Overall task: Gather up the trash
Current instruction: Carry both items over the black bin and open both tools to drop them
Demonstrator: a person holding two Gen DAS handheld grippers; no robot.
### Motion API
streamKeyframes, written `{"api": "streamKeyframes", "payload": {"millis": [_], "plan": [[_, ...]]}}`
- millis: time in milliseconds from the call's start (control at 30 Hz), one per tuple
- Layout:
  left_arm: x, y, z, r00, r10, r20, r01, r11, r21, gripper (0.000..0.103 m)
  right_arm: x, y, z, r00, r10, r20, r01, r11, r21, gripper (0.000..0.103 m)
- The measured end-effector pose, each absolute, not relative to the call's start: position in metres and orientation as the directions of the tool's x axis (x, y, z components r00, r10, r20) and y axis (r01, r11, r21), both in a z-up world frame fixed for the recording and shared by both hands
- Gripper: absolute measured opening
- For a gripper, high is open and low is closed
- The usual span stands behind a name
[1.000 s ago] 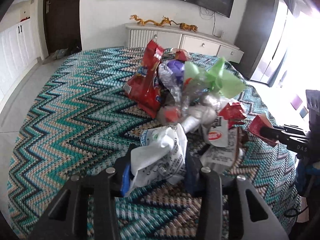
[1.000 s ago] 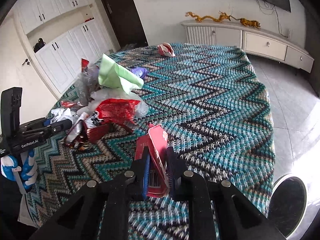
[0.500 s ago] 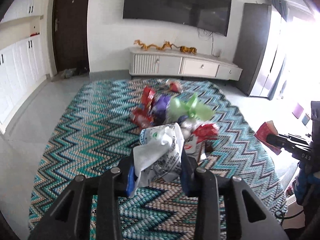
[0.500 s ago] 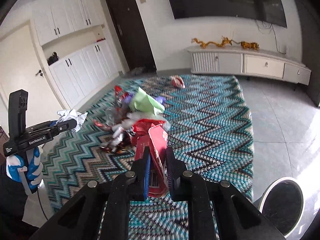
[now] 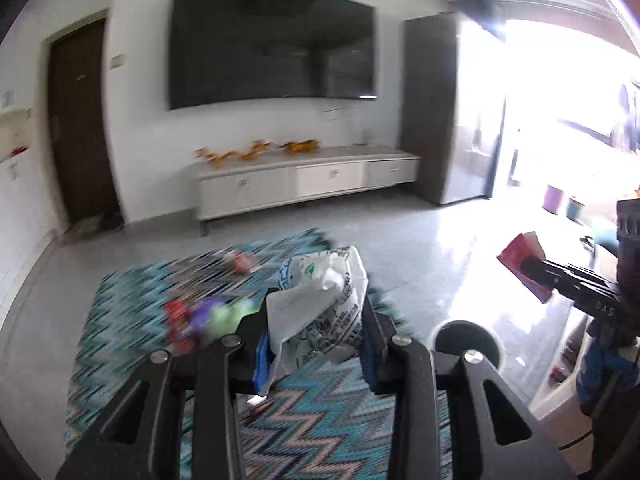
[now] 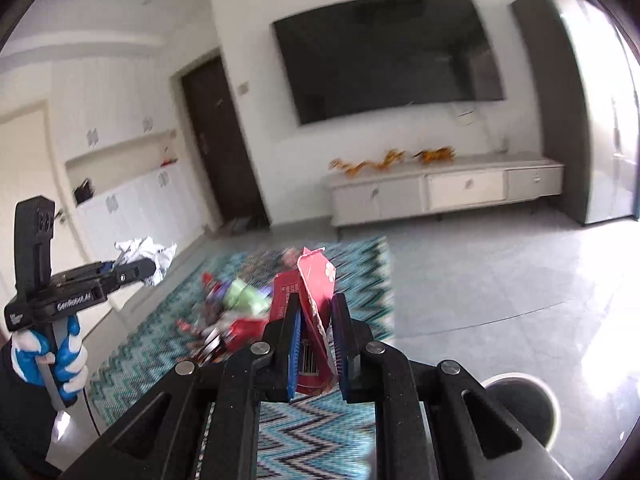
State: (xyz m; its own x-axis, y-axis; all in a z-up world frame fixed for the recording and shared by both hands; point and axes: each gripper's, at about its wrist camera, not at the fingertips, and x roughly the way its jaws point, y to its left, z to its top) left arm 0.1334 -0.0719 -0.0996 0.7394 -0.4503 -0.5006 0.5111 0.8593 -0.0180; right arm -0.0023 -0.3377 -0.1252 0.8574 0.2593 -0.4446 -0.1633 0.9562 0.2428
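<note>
Left tongs (image 5: 316,344) pinching a crumpled white plastic bag (image 5: 320,312) w/ printed text, held up in the air over the zigzag rug (image 5: 320,420). Right tongs (image 6: 316,344) pressed tight on a flattened red carton (image 6: 310,300), barcode showing low between the pads — also lifted clear of the rug. Rest of the trash pile (image 6: 236,312) lying on the rug below, blurry: red wrappers, sth green, sth purple. Round bin (image 6: 520,396) on the tile floor just beside the rug's edge, right side. Gloved hand (image 6: 52,356) gripping the left handle — blue & white glove.
</note>
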Motion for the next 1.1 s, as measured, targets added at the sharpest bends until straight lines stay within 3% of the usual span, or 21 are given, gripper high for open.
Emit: {"api": "streamKeyframes", "payload": {"millis": [333,467,700,867,1100], "plan": [[0.145,-0.231,-0.034,0.595,-0.651,-0.472,0.726,0.687,-0.032,0.033,-0.027,-0.443,-0.081,0.931,0.014,-0.365,0.079,0.968,0.237,0.014],[0.154,-0.289,-0.045,0.524,-0.681,-0.512,0.771,0.634,-0.054,0.033,-0.028,-0.471,-0.083,0.925,-0.082,-0.371,0.177,0.957,0.228,0.014],[0.182,-0.393,-0.139,0.329,-0.657,-0.678,0.811,0.565,-0.153,0.036,0.005,-0.528,-0.184,0.807,-0.112,-0.58,0.332,0.898,0.288,0.014],[0.206,-0.435,-0.195,0.226,-0.629,-0.743,0.799,0.556,-0.228,0.04,0.016,-0.568,-0.272,0.687,-0.093,-0.72,0.445,0.838,0.316,0.018],[0.223,-0.463,-0.236,0.135,-0.625,-0.769,0.775,0.55,-0.311,0.066,0.015,-0.602,-0.348,0.576,-0.063,-0.815,0.549,0.769,0.329,0.027]]}}
